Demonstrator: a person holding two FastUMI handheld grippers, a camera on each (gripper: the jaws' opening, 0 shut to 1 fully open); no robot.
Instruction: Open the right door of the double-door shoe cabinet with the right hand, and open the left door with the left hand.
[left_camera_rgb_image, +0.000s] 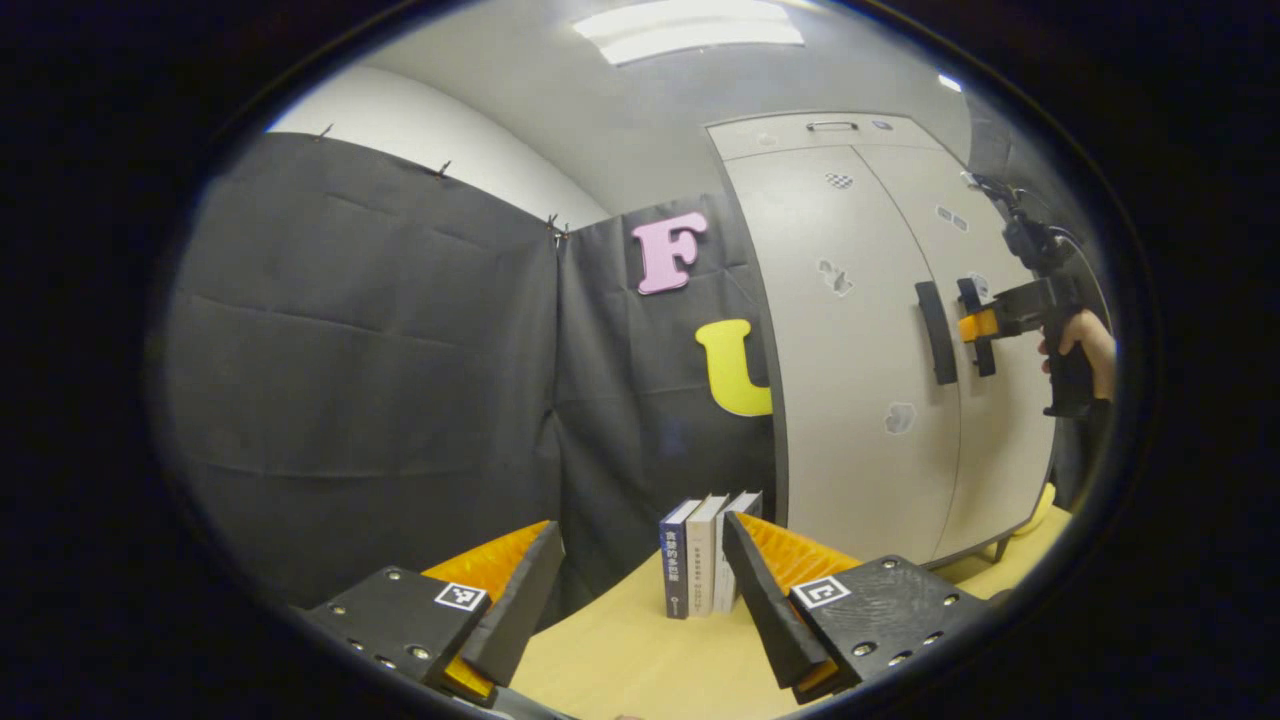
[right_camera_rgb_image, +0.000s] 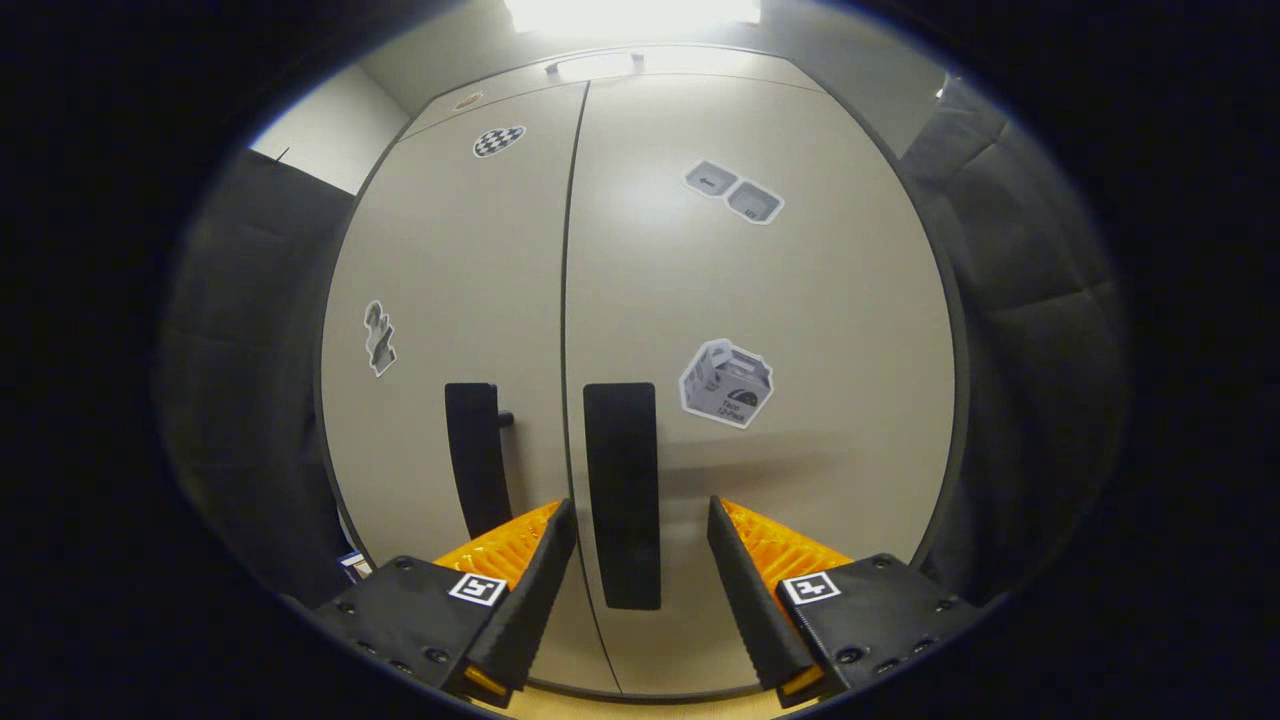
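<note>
I had the right gripper (right_camera_rgb_image: 640, 560) spread open astride the right door handle (right_camera_rgb_image: 622, 495) at lower centre; my left gripper (left_camera_rgb_image: 640, 590) gaped empty.

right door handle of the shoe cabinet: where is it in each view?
Left gripper view: right door handle sits at the right edge, mid-height, with the right gripper at it.
Right gripper view: the same handle stands at centre, low, between that gripper's open fingers.
Shared landmark: the left door handle, just left of it in both.
</note>
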